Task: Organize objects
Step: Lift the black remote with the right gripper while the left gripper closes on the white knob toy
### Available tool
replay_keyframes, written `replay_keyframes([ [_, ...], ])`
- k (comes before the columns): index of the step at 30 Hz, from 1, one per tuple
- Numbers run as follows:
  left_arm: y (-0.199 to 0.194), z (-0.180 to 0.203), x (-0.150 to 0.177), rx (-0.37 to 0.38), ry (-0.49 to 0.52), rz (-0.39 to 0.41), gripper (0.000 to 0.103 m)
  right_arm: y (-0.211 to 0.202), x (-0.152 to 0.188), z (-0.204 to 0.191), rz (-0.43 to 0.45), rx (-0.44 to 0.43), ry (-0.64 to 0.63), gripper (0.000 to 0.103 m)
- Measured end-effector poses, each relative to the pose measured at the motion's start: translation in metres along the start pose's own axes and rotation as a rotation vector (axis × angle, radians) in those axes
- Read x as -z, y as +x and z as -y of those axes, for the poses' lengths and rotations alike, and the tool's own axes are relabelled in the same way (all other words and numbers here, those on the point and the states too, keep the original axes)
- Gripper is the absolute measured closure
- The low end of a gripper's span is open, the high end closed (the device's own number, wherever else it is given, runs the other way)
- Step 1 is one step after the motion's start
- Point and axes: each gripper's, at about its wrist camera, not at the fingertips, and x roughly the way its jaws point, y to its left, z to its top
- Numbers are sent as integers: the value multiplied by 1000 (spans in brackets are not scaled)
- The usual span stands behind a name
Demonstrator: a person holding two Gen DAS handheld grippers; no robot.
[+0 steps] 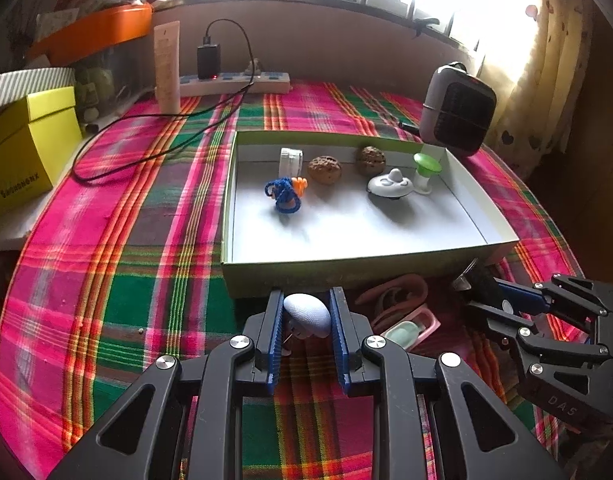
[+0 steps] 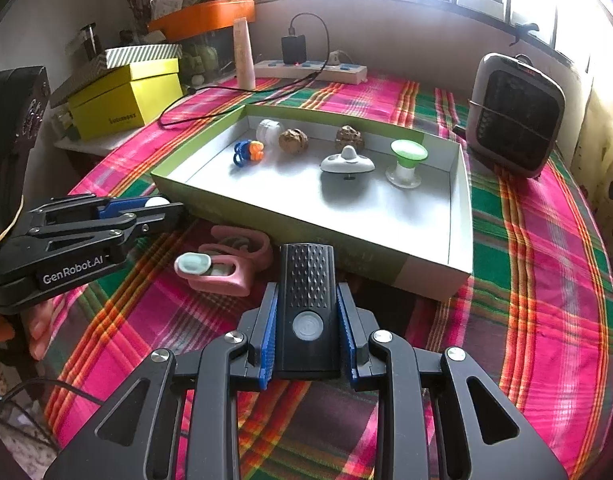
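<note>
A shallow green box (image 1: 502, 240) (image 2: 460, 216) sits on the plaid tablecloth. It holds two walnuts (image 1: 324, 168), a blue and orange charm (image 1: 284, 194), a white round case (image 1: 291, 161), a grey spinning top (image 1: 390, 184) and a green-topped stand (image 1: 426, 170). My left gripper (image 1: 307, 314) is shut on a pale egg-shaped object (image 1: 308, 314) just before the box's near wall. My right gripper (image 2: 308, 312) is shut on a black device with a round button (image 2: 308, 304). A pink holder with a mint bottle (image 2: 222, 270) (image 1: 406, 330) lies between them.
A grey fan heater (image 1: 458, 110) (image 2: 516, 116) stands at the back right. A power strip with a charger and cable (image 1: 234, 80), a beige tube (image 1: 167, 68) and a yellow box (image 1: 26, 148) are at the back left. The table edge curves on the right.
</note>
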Motion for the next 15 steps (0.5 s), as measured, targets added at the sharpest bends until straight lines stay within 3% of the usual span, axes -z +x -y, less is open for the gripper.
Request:
replay_keyframes([
  [15,-6,7,-20,35,5,27,83,-11,-19,7,44,12,22,75],
])
